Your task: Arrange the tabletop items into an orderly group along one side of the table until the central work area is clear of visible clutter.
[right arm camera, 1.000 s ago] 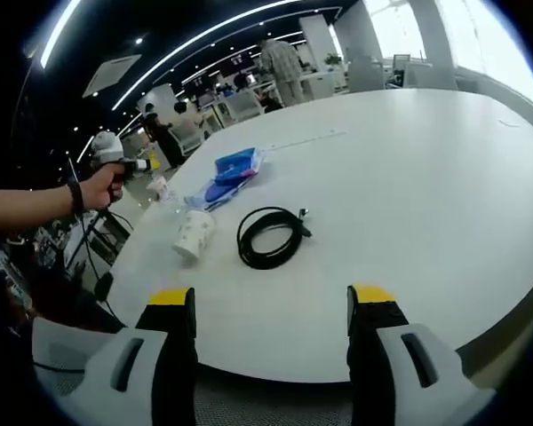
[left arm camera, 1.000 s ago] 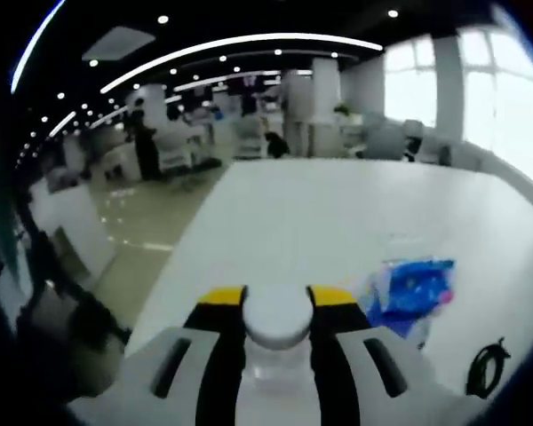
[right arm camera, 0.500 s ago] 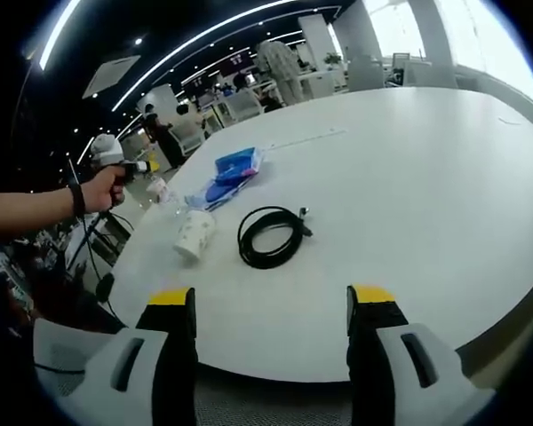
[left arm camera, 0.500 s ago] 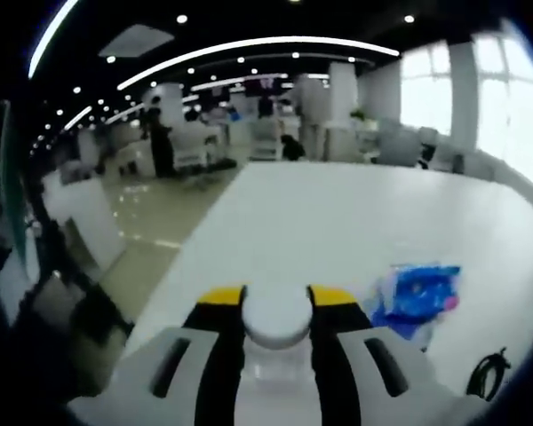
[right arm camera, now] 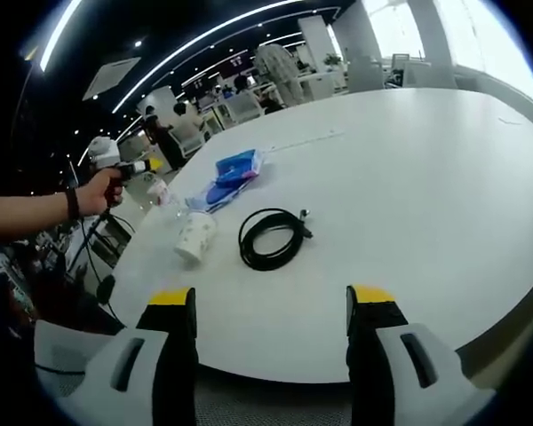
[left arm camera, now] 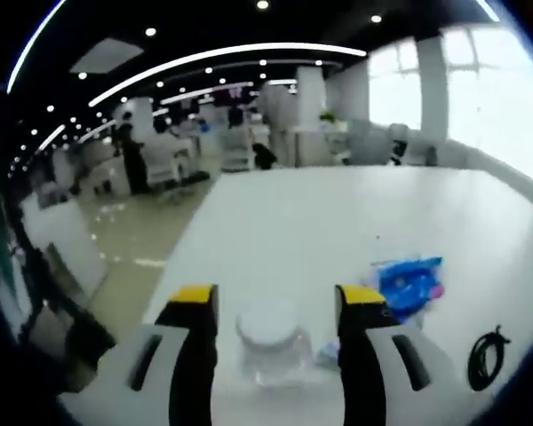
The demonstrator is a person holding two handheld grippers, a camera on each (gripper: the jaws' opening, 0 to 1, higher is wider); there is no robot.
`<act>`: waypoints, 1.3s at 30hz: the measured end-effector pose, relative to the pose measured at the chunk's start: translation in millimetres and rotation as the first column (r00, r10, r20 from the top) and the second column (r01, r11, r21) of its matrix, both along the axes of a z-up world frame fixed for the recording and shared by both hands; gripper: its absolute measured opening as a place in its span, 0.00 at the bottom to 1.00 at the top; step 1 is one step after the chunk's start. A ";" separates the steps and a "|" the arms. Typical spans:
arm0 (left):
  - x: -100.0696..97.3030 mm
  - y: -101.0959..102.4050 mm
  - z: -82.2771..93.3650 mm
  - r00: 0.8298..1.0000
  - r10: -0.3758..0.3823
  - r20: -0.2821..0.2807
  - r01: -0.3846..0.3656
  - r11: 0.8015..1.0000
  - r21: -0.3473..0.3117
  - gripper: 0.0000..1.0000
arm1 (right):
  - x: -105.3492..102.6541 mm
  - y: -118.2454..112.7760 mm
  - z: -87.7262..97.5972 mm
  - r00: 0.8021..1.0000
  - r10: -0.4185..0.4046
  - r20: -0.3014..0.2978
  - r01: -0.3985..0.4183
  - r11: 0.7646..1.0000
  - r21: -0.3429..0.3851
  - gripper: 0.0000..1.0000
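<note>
One cable coil, one cup, one blue packet.

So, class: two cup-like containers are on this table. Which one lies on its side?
The white paper cup beside the black cable; the clear jar between the left gripper jaws stands upright.

light: bright daylight from blown-out windows, curved ceiling strip lights | glare: pale sheen on white table | blur: left gripper view soft, smeared | distortion: strong fisheye bending at edges
</note>
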State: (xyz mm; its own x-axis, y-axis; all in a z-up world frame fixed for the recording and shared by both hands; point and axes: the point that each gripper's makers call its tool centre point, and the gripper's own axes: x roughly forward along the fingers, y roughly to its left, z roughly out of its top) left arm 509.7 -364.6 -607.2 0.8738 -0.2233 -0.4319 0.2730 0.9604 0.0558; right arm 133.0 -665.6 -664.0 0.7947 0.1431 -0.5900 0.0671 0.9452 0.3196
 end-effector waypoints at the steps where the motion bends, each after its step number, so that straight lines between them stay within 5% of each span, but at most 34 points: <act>1: -0.9 -0.9 0.5 1.000 -0.013 0.003 0.013 1.000 0.021 0.46 | -0.1 0.0 0.1 1.000 0.000 0.000 0.000 1.000 0.000 0.68; 6: -0.1 4.0 1.3 1.000 -0.016 0.010 0.016 0.999 0.044 0.24 | -0.4 0.4 0.1 1.000 0.001 -0.001 -0.001 1.000 0.000 0.67; 25: 3.3 4.2 -0.8 1.000 0.001 -0.001 -0.001 0.993 0.118 0.24 | 0.6 1.1 0.1 1.000 0.005 0.001 -0.005 1.000 -0.002 0.67; 27: 2.2 5.2 2.0 1.000 -0.001 -0.003 0.002 0.994 0.108 0.28 | 0.8 1.3 0.4 1.000 0.005 0.001 -0.005 1.000 -0.002 0.67; 31: 0.7 1.8 11.6 1.000 -0.024 0.015 0.023 0.998 0.066 0.56 | 1.2 -1.0 1.2 1.000 -0.005 0.007 0.005 1.000 -0.004 0.67; 39: -22.5 9.8 16.8 0.999 -0.038 0.004 0.038 0.999 0.031 0.67 | 1.6 0.8 1.8 1.000 -0.001 0.008 0.001 1.000 0.003 0.67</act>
